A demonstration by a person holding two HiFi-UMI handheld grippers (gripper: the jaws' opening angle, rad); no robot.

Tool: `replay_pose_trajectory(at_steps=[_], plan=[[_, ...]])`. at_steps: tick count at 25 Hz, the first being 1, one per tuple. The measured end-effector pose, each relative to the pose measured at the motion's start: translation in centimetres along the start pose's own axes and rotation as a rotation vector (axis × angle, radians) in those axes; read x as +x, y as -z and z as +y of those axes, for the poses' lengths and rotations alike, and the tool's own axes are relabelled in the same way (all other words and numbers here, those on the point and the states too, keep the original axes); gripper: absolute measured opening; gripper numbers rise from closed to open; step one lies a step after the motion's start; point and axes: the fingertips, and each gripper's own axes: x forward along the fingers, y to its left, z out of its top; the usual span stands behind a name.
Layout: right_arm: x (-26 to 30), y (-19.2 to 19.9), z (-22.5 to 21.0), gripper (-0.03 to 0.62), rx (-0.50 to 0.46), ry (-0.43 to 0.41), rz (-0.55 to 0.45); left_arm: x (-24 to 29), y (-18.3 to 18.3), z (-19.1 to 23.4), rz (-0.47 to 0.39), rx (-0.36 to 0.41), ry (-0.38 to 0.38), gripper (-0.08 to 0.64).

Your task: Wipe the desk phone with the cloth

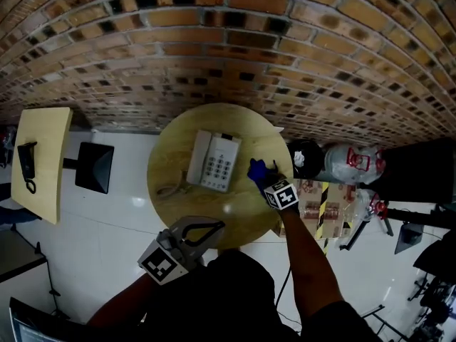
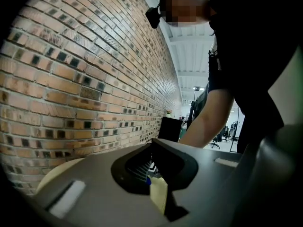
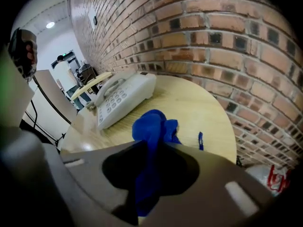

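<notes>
Your right gripper [image 3: 151, 144] has its jaws pinched on the blue cloth [image 3: 152, 126]. The cloth is bunched up between them, with its free end hanging over the round table [image 3: 203, 109]. In the head view it sits just to the right of the desk phone [image 1: 214, 161], close to it but not touching. So the pick-up looks finished, and no wiping contact shows yet.

The phone lies flat with its handset on the cradle and its keypad facing up. Its cord trails off on the side away from the cloth.

Your left gripper [image 1: 210, 228] hangs on the near side of the phone, well apart from it. Its jaws are together with nothing between them.

By my reading, all the wiping is left: handset, keypad and casing. You may want the left gripper to steady the phone.
</notes>
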Motion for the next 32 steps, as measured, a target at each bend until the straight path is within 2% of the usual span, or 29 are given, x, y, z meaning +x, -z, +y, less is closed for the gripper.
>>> replay_pose_trajectory(at_steps=[2,4,6,9,11,14,16,17,19,21,25,26,29,32], plan=[[0.7,0.2,-0.2,0.069,0.034,-0.012,0.009,0.1,0.6,0.3,0.019,-0.062,-0.022,0.002],[1.0,0.1,-0.5,0.078,0.06,-0.025,0.014,0.4,0.9,0.4,0.031,-0.044,-0.017,0.002],[1.0,0.0,-0.6,0.091,0.035,-0.023,0.024,0.7,0.7,0.4,0.02,-0.019,-0.011,0.002],[0.9,0.0,-0.9,0.122,0.029,-0.029,0.027,1.1,0.5,0.3,0.007,-0.036,-0.012,0.002],[1.0,-0.1,-0.7,0.134,0.037,-0.045,0.028,1.2,0.7,0.3,0.013,-0.077,-0.021,0.002],[1.2,-0.1,0.3,0.221,0.017,-0.071,0.045,1.3,0.4,0.3,0.0,-0.07,-0.017,0.002],[1.2,-0.1,0.9,0.268,0.003,-0.081,0.053,1.3,0.1,0.1,-0.007,0.0,0.008,0.002],[1.3,-0.1,1.1,0.286,0.003,-0.084,0.052,1.2,0.2,0.1,-0.001,0.003,0.011,0.002],[1.0,-0.5,1.4,0.313,0.017,-0.084,0.035,1.0,0.3,0.0,0.011,-0.055,-0.003,0.002],[0.2,-1.5,1.5,0.313,0.025,-0.073,-0.011,0.7,0.1,-0.1,0.004,-0.078,-0.01,0.002],[-3.3,-5.0,2.9,0.313,-0.012,-0.055,-0.139,-0.3,-0.6,-0.2,-0.012,-0.072,-0.011,0.002],[-4.7,-6.1,3.6,0.313,-0.031,-0.051,-0.181,-0.6,-0.9,-0.2,-0.015,-0.059,-0.007,0.002],[-10.0,-9.9,6.8,0.313,-0.089,-0.051,-0.328,-1.5,-2.3,-0.6,-0.039,0.063,0.03,0.002],[-16.1,-13.2,11.1,0.313,-0.139,-0.063,-0.497,-2.8,-3.0,-0.5,-0.052,0.003,0.013,0.002]])
